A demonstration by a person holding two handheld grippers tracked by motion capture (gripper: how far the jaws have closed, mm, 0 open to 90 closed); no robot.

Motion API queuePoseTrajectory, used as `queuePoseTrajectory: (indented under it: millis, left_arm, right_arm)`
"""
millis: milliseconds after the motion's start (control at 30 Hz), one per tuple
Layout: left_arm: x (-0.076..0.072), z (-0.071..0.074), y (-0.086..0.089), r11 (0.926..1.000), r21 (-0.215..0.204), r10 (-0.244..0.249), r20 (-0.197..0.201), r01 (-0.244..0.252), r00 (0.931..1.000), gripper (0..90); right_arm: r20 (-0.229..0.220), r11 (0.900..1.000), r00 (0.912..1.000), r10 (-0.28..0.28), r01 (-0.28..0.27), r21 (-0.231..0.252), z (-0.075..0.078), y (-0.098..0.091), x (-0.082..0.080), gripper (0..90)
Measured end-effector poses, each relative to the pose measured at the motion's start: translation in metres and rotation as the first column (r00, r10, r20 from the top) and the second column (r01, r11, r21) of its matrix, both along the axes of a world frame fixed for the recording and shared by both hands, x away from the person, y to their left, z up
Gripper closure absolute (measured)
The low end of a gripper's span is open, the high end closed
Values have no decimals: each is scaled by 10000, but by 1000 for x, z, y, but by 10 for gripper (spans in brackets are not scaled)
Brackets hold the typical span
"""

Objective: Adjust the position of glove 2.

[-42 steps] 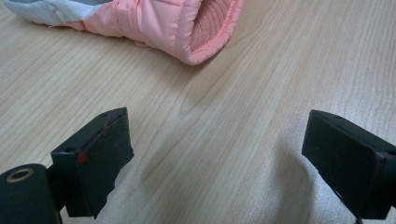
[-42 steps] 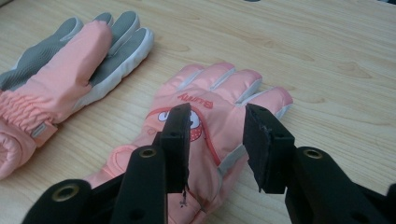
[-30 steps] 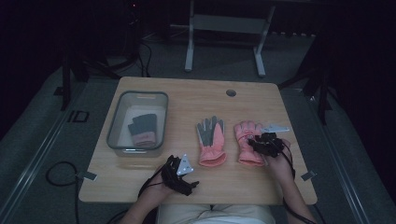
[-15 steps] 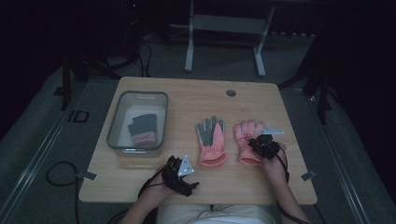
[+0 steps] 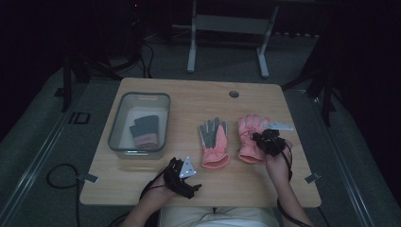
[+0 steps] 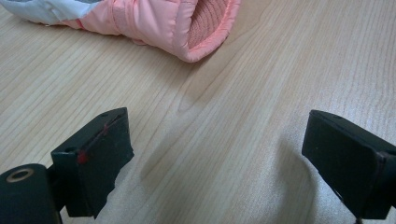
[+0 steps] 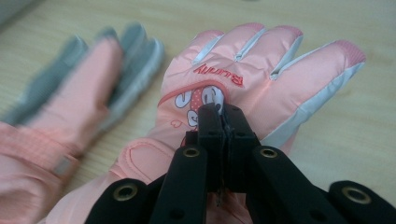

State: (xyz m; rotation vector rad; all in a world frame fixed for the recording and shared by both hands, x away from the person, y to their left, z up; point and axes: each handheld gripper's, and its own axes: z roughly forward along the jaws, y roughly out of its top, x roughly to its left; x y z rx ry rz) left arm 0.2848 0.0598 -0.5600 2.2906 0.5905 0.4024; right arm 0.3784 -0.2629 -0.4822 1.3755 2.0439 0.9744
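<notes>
Right gripper [image 5: 261, 138] was pinching the back of the pink glove [image 7: 261, 74] near the table's [image 5: 189, 97] right edge, jaws having just closed onto the fabric. Left gripper [image 5: 182, 176] sat spread and empty by the front edge. Best move: lift slowly, keep the pinch firm, clear the 2nd glove [image 5: 213, 142], then carry toward the bin [image 5: 113, 137] at the left edge.
</notes>
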Motion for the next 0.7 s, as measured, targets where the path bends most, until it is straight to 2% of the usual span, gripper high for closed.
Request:
queuePoseTrajectory:
  millis: [233, 367, 567, 700]
  left_arm:
    - [1, 0, 1, 10000, 7, 1, 15, -2, 10000, 79]
    - [1, 0, 1, 10000, -5, 6, 9, -6, 10000, 79]
    - [0, 0, 1, 10000, -19, -6, 2, 6, 10000, 79]
    - [1, 0, 1, 10000, -30, -8, 4, 8, 10000, 79]
  right_arm:
    - [692, 9995, 9975, 175, -192, 245, 40, 18, -7, 879]
    - [938, 9987, 9951, 303, -340, 382, 56, 31, -11, 879]
    - [1058, 9975, 9932, 483, -534, 461, 68, 47, -14, 879]
    - [1043, 9943, 9924, 652, -735, 777, 72, 65, -17, 878]
